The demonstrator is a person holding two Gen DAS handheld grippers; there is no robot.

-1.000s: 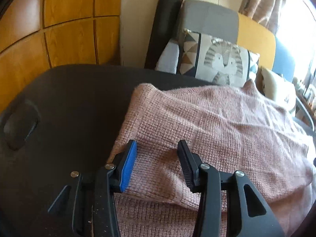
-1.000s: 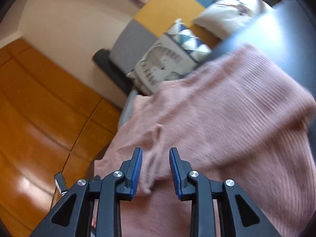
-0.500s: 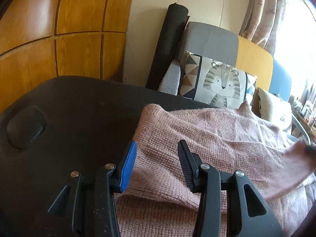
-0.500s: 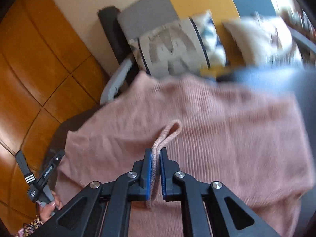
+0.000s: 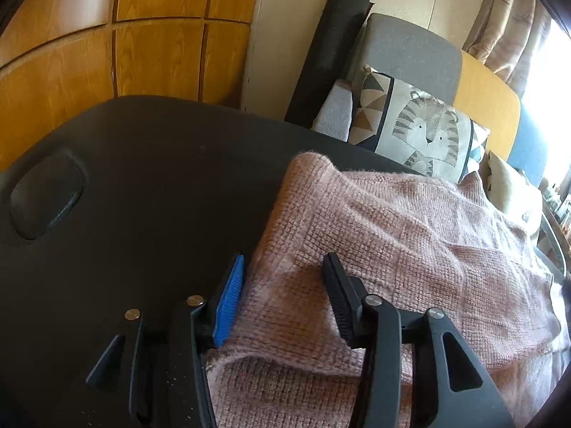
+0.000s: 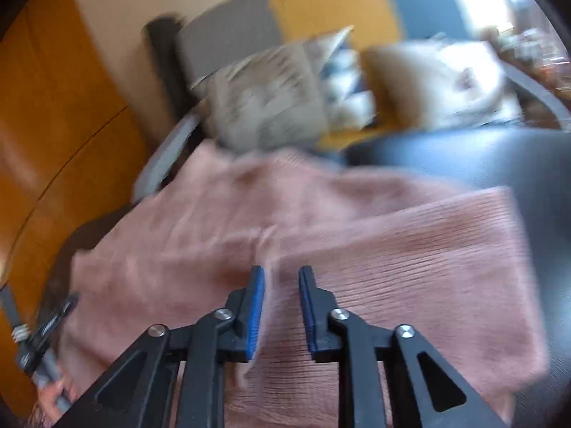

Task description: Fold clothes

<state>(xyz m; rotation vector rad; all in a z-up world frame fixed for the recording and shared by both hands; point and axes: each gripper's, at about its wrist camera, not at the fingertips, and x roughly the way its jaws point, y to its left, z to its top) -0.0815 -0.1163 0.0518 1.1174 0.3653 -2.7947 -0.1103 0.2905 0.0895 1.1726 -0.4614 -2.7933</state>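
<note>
Fuzzy pink waffle-knit sweater, smooth black table

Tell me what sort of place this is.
Probably a home living room: a sofa with a tiger-print cushion, wood-panelled cabinets, and curtains by a bright window. A pink knit sweater lies on a dark table.

pink knit sweater lies partly folded, flat on the dark table.

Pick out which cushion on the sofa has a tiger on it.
The cushion propped against the sofa's grey back section, beside the black roll. It shows a tiger face and triangles; the plain cream cushion further right has none visible.
</note>
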